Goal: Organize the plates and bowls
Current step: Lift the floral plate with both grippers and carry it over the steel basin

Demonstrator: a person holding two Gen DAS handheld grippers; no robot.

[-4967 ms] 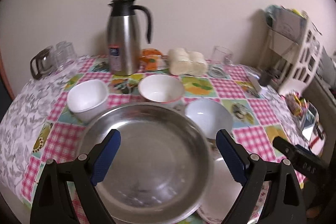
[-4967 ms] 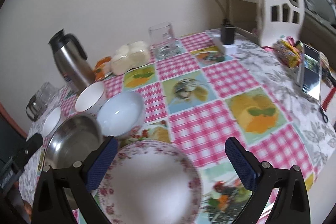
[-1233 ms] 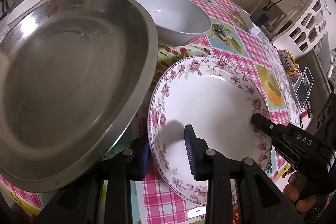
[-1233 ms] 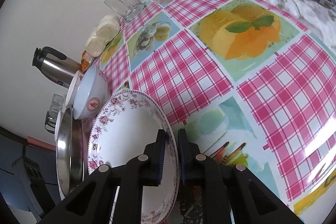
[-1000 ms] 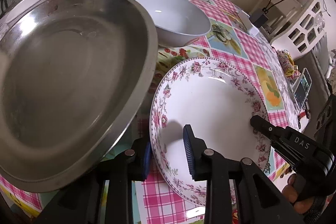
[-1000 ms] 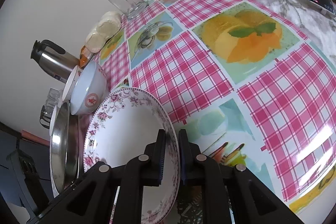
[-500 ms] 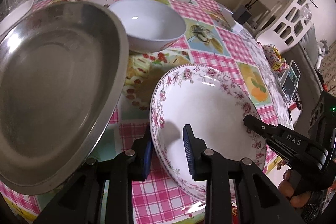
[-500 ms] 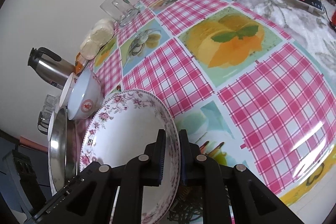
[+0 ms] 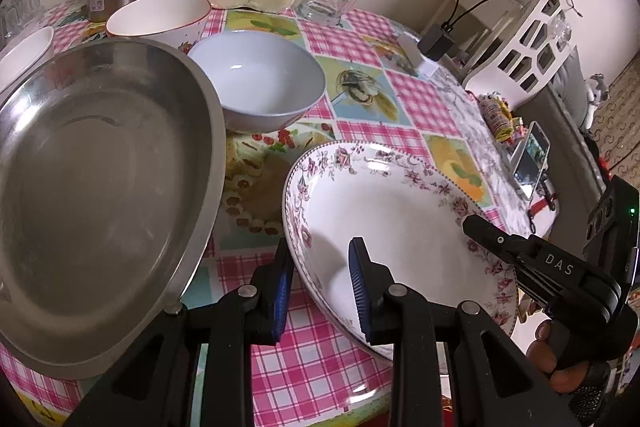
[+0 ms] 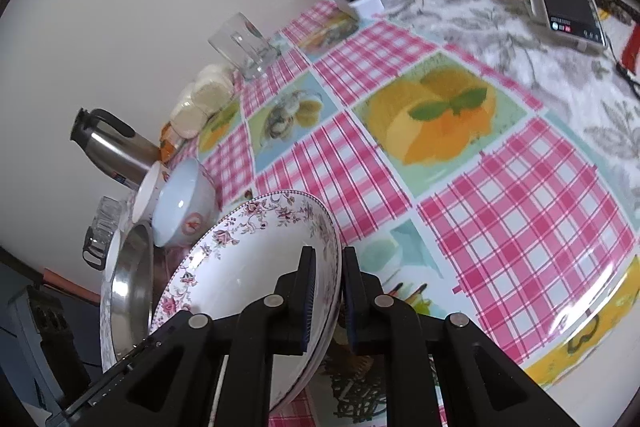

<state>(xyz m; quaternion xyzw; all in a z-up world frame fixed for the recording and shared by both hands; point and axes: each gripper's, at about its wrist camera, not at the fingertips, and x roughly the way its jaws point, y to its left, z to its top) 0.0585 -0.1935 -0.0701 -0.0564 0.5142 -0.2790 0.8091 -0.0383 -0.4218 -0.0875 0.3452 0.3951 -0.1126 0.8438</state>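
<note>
1. My right gripper (image 10: 325, 291) is clamped on the rim of the floral plate (image 9: 384, 215), one pad inside the rim and one outside.
2. My left gripper (image 9: 320, 287) also straddles this rim on the other side; I think its pads press on it, but the outer pad is partly hidden.
3. The floral plate is tilted and lifted above the table (image 10: 480, 187), near the front edge, just beside the steel pan (image 9: 100, 163).
4. Nothing is stacked yet, as far as I can see. The blue bowl (image 9: 260, 79), the red-rimmed bowl (image 9: 160, 13) and a small white bowl (image 9: 24, 47) stand separately toward the back left of the table.
5. So the work is at its beginning: first this plate must find its place, then the bowls remain.
</note>
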